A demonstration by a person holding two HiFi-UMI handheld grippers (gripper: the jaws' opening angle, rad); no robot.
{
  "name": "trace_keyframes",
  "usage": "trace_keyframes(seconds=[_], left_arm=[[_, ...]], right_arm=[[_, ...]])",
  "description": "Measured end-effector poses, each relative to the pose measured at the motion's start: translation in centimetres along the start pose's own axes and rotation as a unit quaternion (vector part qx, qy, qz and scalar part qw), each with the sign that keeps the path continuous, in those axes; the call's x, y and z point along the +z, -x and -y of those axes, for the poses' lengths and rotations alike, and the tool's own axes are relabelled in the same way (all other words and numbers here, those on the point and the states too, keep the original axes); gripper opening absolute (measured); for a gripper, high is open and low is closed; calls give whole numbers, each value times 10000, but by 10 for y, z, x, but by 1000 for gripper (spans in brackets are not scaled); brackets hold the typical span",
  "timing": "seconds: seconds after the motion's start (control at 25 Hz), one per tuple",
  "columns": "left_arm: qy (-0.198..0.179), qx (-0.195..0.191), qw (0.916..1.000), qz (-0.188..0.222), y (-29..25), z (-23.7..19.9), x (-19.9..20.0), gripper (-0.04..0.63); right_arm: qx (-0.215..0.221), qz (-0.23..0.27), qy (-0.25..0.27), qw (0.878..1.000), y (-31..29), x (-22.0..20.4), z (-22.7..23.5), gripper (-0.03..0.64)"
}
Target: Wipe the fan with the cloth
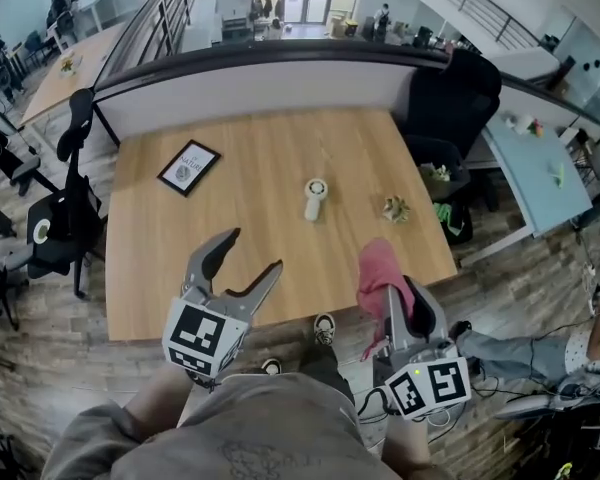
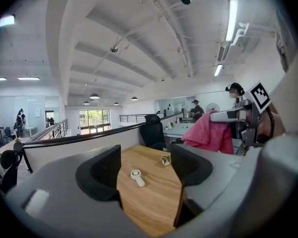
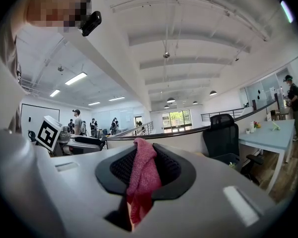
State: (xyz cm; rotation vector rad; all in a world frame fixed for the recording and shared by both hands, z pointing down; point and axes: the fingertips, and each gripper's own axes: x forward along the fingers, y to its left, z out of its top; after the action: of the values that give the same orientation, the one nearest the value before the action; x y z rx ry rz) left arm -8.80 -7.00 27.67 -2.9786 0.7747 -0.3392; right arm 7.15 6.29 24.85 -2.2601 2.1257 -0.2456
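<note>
Left gripper: jaws standing wide apart, nothing between them, hovering over the table near edge, near-left of the fan.
Right gripper: pinching the cloth, hovering at that same edge, near-right of the fan.
Fan: lying flat mid-table, well apart from both grippers.
Room: bare wood ringing the fan; frame sitting to its left, small item to its right.
</note>
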Motion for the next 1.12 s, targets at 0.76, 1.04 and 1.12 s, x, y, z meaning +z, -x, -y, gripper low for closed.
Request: trace_keyframes(seconds=[0.76, 1.04, 1.12], left_arm=[[238, 1156, 9926, -294, -149, -2, 28, 313], [305, 1586, 9858, -461, -172, -2, 24, 313], [302, 1624, 9849, -522, -176, 0, 24, 313]], right_arm=[[1467, -315, -26, 9887, -138, 23, 142, 72], [1847, -487, -44, 9816, -167, 16, 174, 72], [1896, -531, -77, 9804, -172, 15, 180, 72]])
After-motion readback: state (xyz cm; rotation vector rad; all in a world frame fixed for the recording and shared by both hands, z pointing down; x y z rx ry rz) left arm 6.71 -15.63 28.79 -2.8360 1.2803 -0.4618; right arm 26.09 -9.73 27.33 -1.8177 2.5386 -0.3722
